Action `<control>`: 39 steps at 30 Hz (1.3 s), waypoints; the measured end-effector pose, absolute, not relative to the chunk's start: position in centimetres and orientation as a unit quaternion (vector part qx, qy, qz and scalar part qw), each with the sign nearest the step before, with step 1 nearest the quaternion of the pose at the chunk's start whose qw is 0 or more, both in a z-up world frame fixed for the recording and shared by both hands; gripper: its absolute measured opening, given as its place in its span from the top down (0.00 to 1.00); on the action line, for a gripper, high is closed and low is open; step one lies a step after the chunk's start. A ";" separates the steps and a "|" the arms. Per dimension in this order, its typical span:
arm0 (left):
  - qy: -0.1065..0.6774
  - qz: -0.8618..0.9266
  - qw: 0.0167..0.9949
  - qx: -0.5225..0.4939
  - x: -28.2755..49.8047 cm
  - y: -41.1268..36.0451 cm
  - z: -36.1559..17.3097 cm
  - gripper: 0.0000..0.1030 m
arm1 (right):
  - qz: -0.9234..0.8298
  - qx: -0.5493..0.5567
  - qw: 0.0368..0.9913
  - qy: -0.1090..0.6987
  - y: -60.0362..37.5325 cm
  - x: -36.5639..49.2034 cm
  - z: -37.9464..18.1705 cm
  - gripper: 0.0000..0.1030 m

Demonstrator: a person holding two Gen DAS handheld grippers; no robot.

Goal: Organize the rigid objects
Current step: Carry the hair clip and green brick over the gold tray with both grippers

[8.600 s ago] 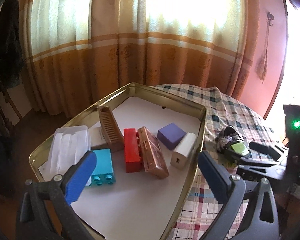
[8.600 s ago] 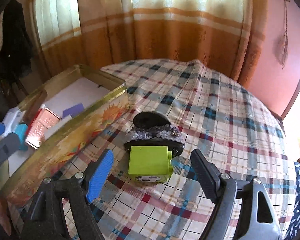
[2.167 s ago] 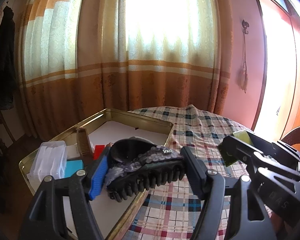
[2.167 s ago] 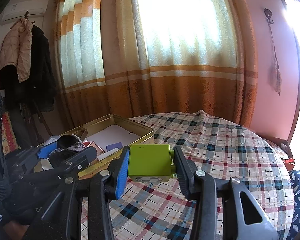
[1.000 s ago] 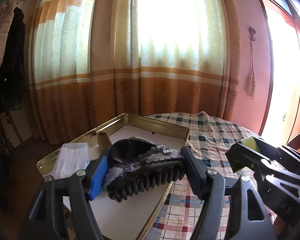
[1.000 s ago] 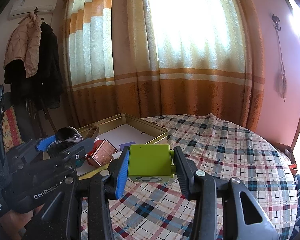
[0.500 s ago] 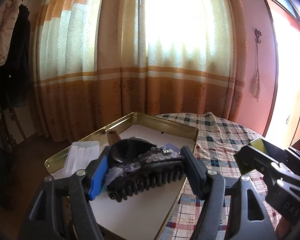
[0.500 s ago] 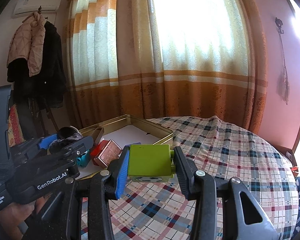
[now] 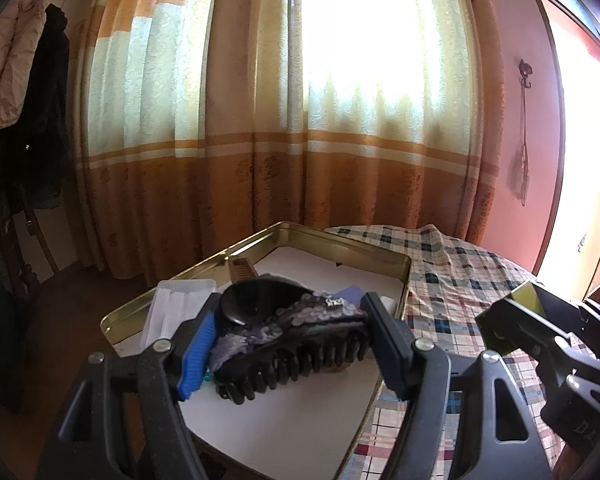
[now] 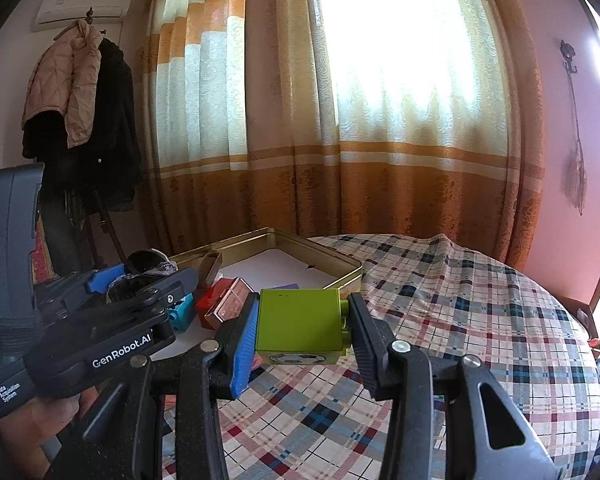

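My left gripper (image 9: 290, 346) is shut on a black hair claw clip (image 9: 288, 334) with grey sequins, held in the air over the near part of the gold tin tray (image 9: 380, 246). My right gripper (image 10: 302, 330) is shut on a lime green toy block (image 10: 298, 326) with a football print, held above the checked tablecloth (image 10: 460, 300) just right of the tray (image 10: 340, 262). In the right wrist view the left gripper (image 10: 136, 280) with the clip shows at the left. In the left wrist view the right gripper's fingers (image 9: 512, 320) and a corner of the green block (image 9: 530, 294) sit at the right.
Inside the tray lie a clear plastic box (image 9: 176, 304), a brown comb (image 9: 242, 268), a purple block (image 9: 350, 294), a red block (image 10: 216, 294), a copper-coloured case (image 10: 230, 306) and a teal block (image 10: 182, 314). Curtains (image 9: 300, 160) hang behind the table; coats (image 10: 80, 120) hang at the left.
Both views have drifted slightly, so the tray and its contents sit a little further right and closer than before. Both grips are unchanged.
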State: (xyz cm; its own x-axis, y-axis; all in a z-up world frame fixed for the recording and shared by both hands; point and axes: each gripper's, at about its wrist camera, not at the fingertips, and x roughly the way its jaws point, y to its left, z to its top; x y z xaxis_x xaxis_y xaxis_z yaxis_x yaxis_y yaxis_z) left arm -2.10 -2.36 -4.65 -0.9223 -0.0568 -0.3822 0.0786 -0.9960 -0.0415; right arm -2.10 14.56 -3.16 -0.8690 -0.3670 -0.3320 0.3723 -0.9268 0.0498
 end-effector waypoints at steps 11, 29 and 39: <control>0.029 -0.980 0.044 0.192 -2.3 -2.8 -4.7 0.33 | -0.965 0.170 0.198 0.009 14.1 -2.1 -3.3 0.56; 0.039 -0.980 0.048 0.189 -2.4 -4.1 -4.3 0.33 | -0.958 0.180 0.221 0.001 13.3 -2.6 -3.3 0.56; 0.047 -0.978 0.070 0.193 -3.1 -6.0 -3.8 0.33 | -0.956 0.185 0.227 -0.002 12.8 -3.5 -3.3 0.56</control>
State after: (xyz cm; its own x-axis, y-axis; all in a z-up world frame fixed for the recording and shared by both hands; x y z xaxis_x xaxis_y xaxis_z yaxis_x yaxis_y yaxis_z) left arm -3.06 -6.02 -3.84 -0.9155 -0.1191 -0.3842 0.1557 -0.9856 -0.0655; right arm -3.47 12.85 -3.33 -0.8287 -0.4345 -0.3528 0.4329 -0.8971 0.0878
